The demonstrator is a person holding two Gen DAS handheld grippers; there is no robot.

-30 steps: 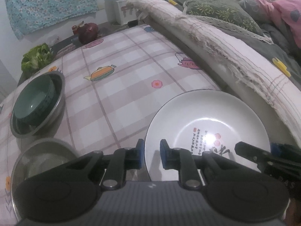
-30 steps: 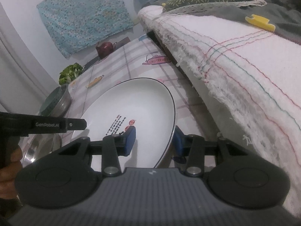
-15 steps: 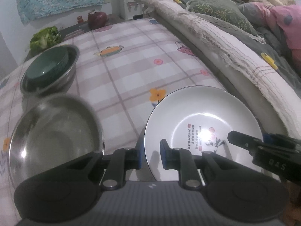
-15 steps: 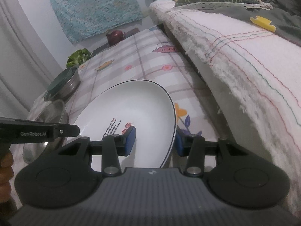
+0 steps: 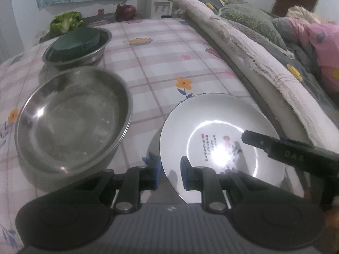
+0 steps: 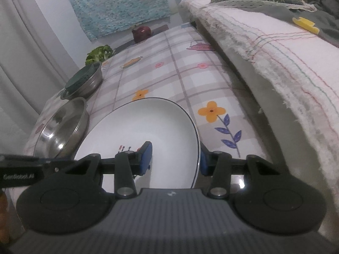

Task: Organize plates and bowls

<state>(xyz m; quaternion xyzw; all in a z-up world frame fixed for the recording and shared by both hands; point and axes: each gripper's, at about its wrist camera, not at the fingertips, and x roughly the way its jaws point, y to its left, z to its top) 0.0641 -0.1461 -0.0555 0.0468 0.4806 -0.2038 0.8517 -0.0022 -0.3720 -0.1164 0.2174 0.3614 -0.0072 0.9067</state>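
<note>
A round white ceramic plate with a thin dark rim (image 5: 220, 127) is held tilted above the checked floral tablecloth (image 5: 161, 63), gripped at its left edge by the left gripper (image 5: 169, 174) and at its right edge by the right gripper (image 6: 175, 158), both sets of jaws narrowed onto the rim. Just beside it to the left an empty stainless-steel bowl (image 5: 72, 118) is seen, and beyond that a second steel bowl (image 5: 84, 50) holding green dishes (image 5: 76, 41).

Lettuce (image 5: 66, 22); dark teapot (image 5: 125, 12); fringed blanket (image 6: 275, 48).

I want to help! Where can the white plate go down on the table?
Bare tablecloth lies beyond the white plate, between the steel bowls and the bed's blanket edge. The left side is crowded: empty steel bowl, then the steel bowl holding a green bowl.
</note>
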